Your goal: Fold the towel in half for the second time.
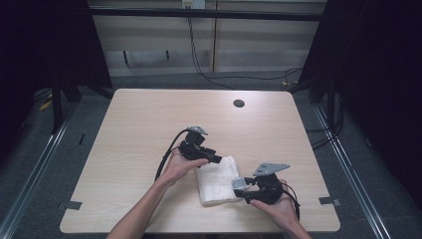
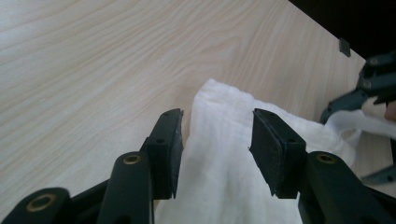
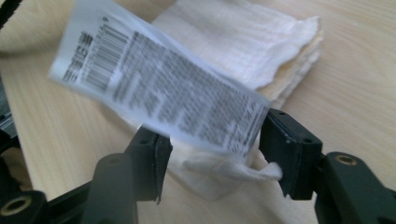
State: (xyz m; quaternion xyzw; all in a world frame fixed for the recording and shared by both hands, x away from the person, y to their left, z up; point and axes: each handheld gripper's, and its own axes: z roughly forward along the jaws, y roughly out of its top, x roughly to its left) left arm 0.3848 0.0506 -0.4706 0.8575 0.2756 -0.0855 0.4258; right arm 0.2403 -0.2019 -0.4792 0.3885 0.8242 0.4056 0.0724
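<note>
Black jaws of the right gripper (image 3: 212, 156) stand apart around the towel's (image 1: 217, 179) label (image 3: 159, 79) – likely to lift that corner; left gripper (image 2: 215, 154), jaws apart, straddles the towel's far edge on the counter (image 1: 139, 124).

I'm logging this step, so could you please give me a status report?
Left gripper open over folded white cloth. Right gripper open around its care label. Table unobstructed.

Overhead plus tool close-ups — shared cloth (image 1: 217, 179)
</note>
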